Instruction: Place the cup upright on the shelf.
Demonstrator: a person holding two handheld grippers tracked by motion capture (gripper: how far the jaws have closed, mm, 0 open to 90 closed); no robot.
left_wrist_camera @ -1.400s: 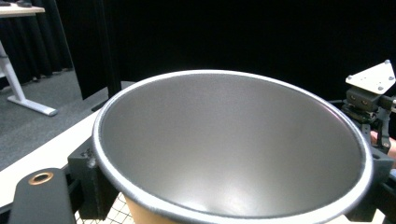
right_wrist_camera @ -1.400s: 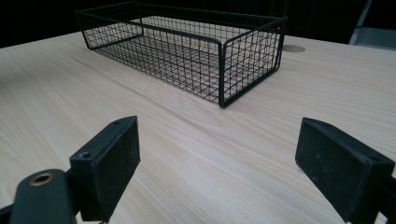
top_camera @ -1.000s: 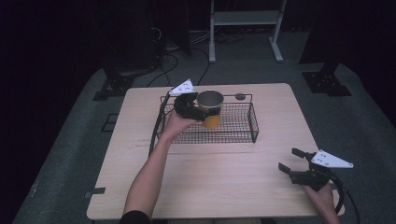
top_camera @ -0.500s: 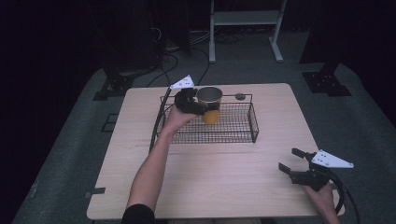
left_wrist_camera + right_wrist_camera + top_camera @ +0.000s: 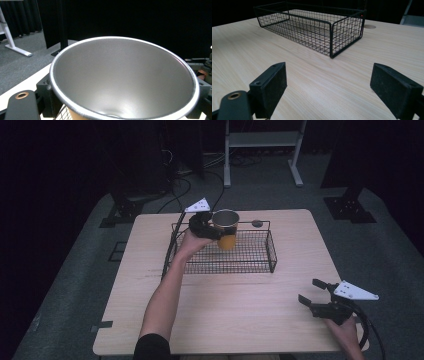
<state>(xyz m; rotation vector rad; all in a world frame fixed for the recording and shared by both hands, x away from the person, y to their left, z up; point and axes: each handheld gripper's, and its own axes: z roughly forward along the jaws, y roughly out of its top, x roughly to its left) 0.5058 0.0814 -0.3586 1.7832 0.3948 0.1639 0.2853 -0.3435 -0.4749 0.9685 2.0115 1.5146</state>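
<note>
- Left gripper (image 5: 209,226) first: it sits in my left hand (image 5: 189,242) above the left end of the wire basket (image 5: 250,268), its jaws clamped on the cup (image 5: 226,227), with its grey three-cornered plate pointing toward the far edge of the table (image 5: 240,320).
- That cup is orange outside with a silvery rim and lining; I hold it upright and raised over the basket, rim above the basket's top wire. From the left gripper view its metal inside (image 5: 125,80) looks bare, and a black jaw stands at either side of it.
- Further right, the black basket lies lengthwise on the far half of the pale wooden table, and a small round dark hole (image 5: 257,223) shows in the tabletop just behind its back wall.
- Over at the near right corner my right gripper (image 5: 316,297) is low above the wood, well apart from the basket. Its jaws stand wide apart with nothing between them; from the right gripper view they frame bare wood, with the near end of the basket (image 5: 332,37) beyond.
</note>
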